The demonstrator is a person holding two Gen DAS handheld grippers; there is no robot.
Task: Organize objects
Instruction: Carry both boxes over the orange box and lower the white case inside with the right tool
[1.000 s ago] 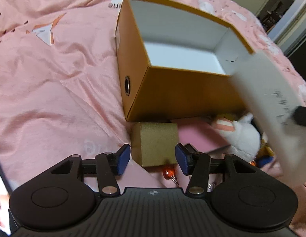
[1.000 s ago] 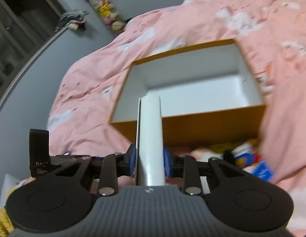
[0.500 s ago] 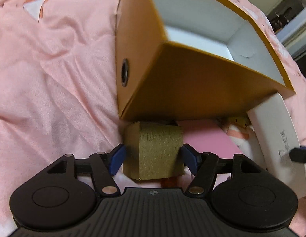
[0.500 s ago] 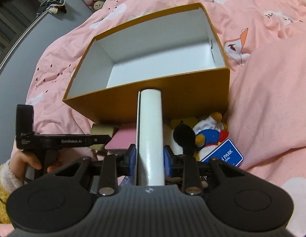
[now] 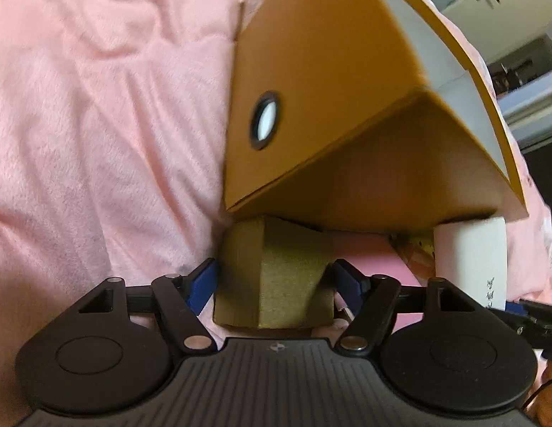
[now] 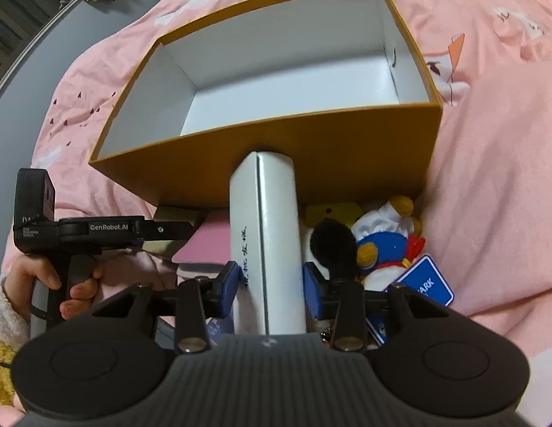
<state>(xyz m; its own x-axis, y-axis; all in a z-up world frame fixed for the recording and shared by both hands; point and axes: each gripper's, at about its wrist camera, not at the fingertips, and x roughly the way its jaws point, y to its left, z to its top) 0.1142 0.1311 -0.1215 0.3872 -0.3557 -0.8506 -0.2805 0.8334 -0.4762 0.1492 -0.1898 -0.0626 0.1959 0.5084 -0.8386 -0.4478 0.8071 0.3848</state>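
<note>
An open orange storage box [image 6: 276, 149] with a white inside stands on the pink bed cover. A small gold box [image 5: 276, 249] lies against its front wall. My left gripper [image 5: 276, 281] straddles the gold box; its jaws are opening and stand just off its sides. My right gripper [image 6: 270, 284] has a tall white box [image 6: 265, 213] between its blue pads. These jaws are opening too, with a thin gap on each side. The white box leans against the orange wall and also shows at the right of the left wrist view [image 5: 471, 259].
A pile lies by the orange wall: a flat pink item [image 6: 208, 242], a black pompom [image 6: 332, 245], a penguin plush [image 6: 379, 249], a blue card [image 6: 425, 284]. A hand [image 6: 48, 277] grips the left tool's handle. Pink bed cover [image 6: 489, 178] spreads all around.
Both grippers have sunk toward the pile in front of the orange box. The left jaws widened around the gold box. The right jaws eased off the white box, which now leans on the wall.
</note>
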